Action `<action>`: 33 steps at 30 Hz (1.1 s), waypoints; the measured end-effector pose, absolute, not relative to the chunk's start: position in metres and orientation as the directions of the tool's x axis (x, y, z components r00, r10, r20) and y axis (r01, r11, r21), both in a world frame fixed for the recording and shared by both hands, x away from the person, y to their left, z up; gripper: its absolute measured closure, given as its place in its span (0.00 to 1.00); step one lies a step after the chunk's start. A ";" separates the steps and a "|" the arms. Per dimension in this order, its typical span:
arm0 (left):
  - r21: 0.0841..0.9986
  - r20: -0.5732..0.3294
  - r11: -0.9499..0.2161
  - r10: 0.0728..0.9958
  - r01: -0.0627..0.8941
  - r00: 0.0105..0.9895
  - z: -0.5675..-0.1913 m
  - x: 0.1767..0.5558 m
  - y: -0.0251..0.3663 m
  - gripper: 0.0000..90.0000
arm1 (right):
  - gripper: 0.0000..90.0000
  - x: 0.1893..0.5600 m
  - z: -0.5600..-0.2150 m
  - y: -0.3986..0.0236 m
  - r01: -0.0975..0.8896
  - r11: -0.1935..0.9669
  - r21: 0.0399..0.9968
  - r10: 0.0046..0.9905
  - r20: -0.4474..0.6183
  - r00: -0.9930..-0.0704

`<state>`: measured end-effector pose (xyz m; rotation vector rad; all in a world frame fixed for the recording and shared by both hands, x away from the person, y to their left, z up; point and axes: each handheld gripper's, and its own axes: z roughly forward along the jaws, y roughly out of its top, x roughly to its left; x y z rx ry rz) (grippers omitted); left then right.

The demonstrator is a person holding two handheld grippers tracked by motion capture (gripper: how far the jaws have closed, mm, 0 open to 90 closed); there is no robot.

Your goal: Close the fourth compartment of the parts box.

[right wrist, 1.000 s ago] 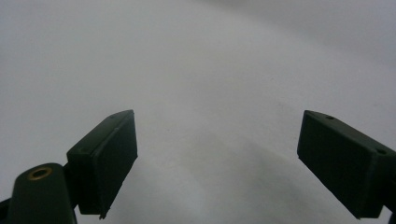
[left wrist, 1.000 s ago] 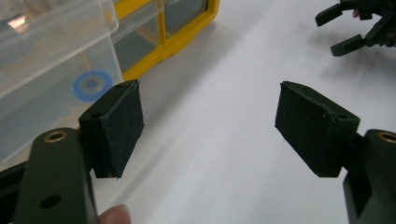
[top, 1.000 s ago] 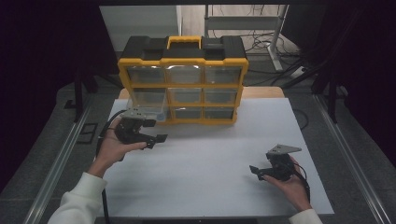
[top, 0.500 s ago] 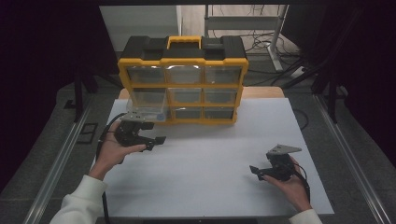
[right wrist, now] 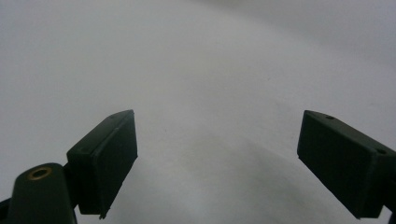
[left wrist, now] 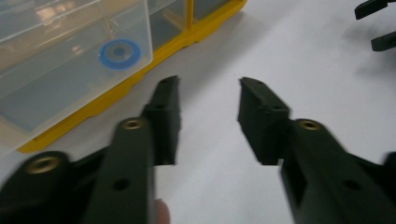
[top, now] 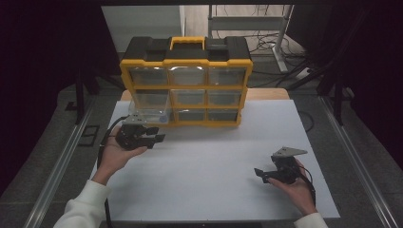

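A yellow and black organizer case (top: 184,61) with clear drawers stands at the back of the white table (top: 214,156). Its left middle drawer (top: 150,103) is pulled out; in the left gripper view a blue ring (left wrist: 120,52) lies inside that drawer (left wrist: 70,70). My left gripper (top: 159,134) hovers just in front of the drawer. Its jaws have just been closing, a gap still shows, and nothing is between them (left wrist: 208,84). My right gripper (top: 260,175) rests low at the near right, open wide over bare table (right wrist: 217,121).
The case's yellow base (left wrist: 140,79) runs along the left of the left gripper view, and the right gripper's jaw tips (left wrist: 373,23) show far off at its top right. Metal rails (top: 62,161) border the table on both sides. Cables lie on the floor behind.
The left gripper's jaws stand closer together than before, and the hand has barely shifted. The right hand and its gripper have kept still.
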<state>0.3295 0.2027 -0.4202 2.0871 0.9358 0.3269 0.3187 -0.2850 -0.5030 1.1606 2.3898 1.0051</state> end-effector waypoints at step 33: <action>0.774 -0.123 -0.244 0.847 0.584 0.517 -0.424 0.356 0.224 0.99 | 0.14 0.321 -0.503 -0.283 0.564 0.430 0.705 0.770 0.038 -0.636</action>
